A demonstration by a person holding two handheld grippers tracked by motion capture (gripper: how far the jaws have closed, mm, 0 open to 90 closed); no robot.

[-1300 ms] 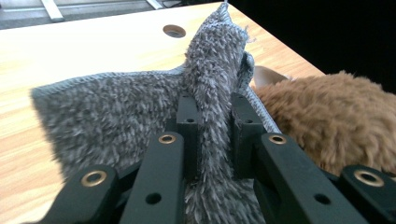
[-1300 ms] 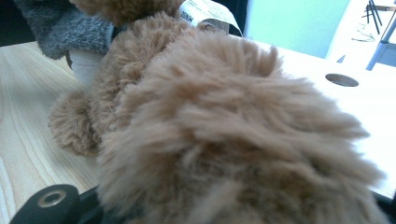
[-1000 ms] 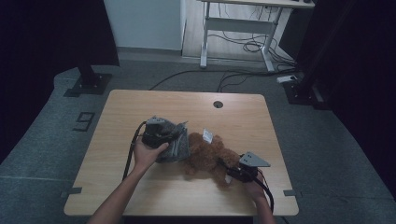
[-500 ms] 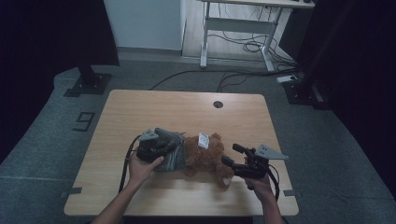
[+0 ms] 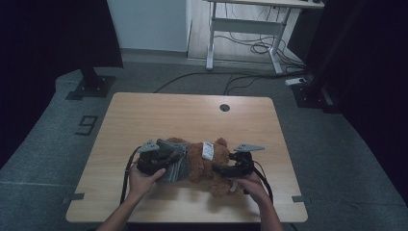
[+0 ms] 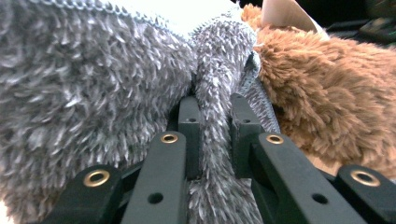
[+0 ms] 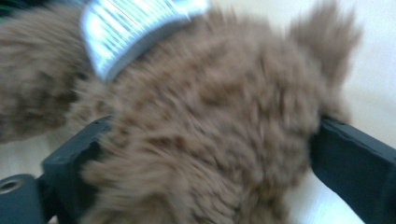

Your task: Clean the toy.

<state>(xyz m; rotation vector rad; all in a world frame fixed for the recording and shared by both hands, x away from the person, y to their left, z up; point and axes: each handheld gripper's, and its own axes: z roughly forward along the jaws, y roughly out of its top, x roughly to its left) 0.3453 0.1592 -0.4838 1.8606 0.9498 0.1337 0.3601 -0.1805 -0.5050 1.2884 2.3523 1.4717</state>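
Note:
A brown plush bear (image 5: 204,163) lies on the wooden table (image 5: 192,115), a white tag (image 5: 208,150) on it. A grey fuzzy cloth (image 5: 174,159) wraps its left end. My left gripper (image 5: 163,166) is shut on a fold of that cloth (image 6: 93,84). In the left gripper view the jaws (image 6: 215,105) pinch the fold, with the bear's fur (image 6: 327,84) just to the right. My right gripper (image 5: 225,168) has just been opening. In the right gripper view its jaws (image 7: 212,126) stand wide on either side of the bear (image 7: 210,154), below the tag (image 7: 135,28).
A round cable hole (image 5: 224,107) sits near the table's far edge. A desk frame (image 5: 240,29) with loose cables stands on the floor behind. A dark stand base (image 5: 89,86) is at the far left.
The right gripper has moved left onto the bear and its jaws have spread wide. The left gripper has drawn the grey cloth nearer and to the left. The bear has shifted with it.

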